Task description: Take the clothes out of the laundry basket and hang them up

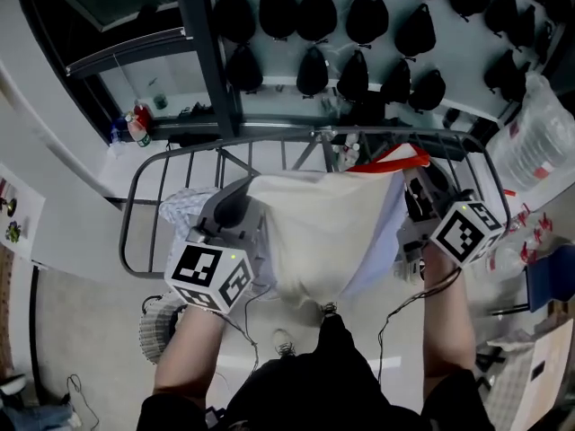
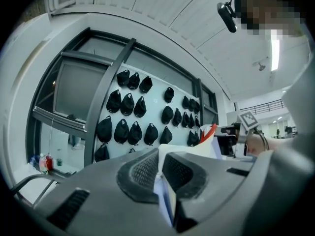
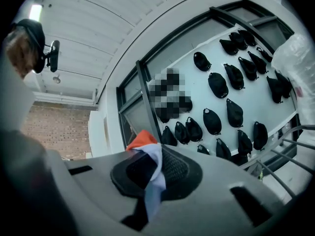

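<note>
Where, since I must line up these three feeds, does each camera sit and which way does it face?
Head view: on the person's head, looking steeply down at the cream garment held between left tool and right tool above the drying rack; both forearms show.
Left gripper view: on the left tool, facing the black caps; jaws clamp the garment; the other hand shows.
Right gripper view: on the right tool, facing likewise; jaws clamp white and orange cloth.
Shared: all see the caps.
</note>
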### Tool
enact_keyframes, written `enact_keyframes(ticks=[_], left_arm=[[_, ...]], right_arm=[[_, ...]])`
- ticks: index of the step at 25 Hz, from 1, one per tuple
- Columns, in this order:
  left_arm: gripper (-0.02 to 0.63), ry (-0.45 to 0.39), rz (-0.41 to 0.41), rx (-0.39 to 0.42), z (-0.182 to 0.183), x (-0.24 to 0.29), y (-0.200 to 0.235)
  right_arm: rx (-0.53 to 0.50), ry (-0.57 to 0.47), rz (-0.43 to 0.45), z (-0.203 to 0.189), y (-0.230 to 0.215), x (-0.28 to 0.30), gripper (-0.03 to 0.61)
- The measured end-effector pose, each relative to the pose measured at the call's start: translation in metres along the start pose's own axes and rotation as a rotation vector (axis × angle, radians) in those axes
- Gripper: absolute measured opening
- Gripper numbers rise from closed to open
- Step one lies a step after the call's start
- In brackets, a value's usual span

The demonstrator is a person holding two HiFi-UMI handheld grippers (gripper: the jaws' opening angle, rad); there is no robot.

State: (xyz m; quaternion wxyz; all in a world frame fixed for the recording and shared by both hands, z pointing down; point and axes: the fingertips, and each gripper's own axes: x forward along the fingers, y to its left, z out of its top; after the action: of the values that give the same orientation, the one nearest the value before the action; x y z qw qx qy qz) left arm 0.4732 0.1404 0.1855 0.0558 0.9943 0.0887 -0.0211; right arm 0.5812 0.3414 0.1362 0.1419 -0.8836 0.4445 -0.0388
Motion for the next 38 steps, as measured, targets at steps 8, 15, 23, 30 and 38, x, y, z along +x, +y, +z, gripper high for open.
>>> enact_keyframes(ticks=[8,15,23,30,38], left_arm=[[0.012,0.061,0.131,-0.011,-0.027,0.054,0.041],[0.012,0.130,0.249,-0.008,-0.068,0.096,0.077],[0.012,0.217,0.343,-0.011,-0.117,0.112,0.104],[0.012,0.298,0.387,0.000,-0.154,0.120,0.115],[0.012,0.371,0.436,0.009,-0.195,0.122,0.130]], right_arm=[[0.064,0.092,0.077,-0.033,-0.054,0.074,0.020],[0.061,0.204,0.157,-0.085,-0.088,0.136,0.020],[0.042,0.338,0.219,-0.155,-0.100,0.173,0.020],[0.036,0.440,0.225,-0.199,-0.110,0.189,0.023],[-0.004,0.546,0.213,-0.238,-0.122,0.195,0.050]])
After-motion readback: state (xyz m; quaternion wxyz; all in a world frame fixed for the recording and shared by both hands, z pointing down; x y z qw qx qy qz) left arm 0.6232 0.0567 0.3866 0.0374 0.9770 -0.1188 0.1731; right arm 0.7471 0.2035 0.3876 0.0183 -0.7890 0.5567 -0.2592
